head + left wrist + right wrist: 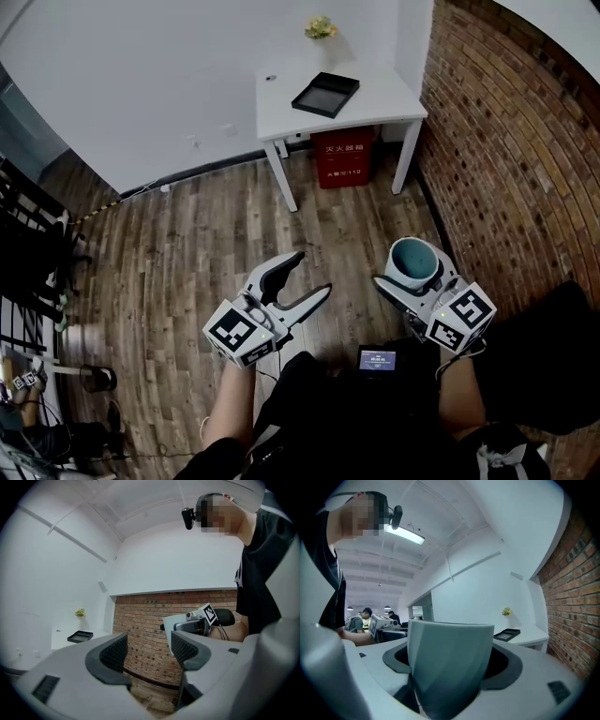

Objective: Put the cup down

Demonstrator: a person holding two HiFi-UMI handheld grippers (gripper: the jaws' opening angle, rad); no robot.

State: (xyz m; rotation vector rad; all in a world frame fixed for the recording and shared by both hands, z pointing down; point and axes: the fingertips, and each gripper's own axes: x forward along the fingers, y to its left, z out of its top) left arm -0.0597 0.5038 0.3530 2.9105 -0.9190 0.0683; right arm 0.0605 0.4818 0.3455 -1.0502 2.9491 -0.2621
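Now | left gripper: jaws wide, empty | right gripper: jaws clamp cup

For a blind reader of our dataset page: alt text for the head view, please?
Right tongs grip a teal cup above a wooden floor; left tongs hang open and empty. Ahead, a white table holds a black tray.

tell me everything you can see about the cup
The cup is teal-grey, smooth like glazed ceramic, tapering toward its base, with no handle showing; its inside looks empty. It is upright, mouth up, clamped between the jaws of the right gripper and held in the air over the wooden floor.
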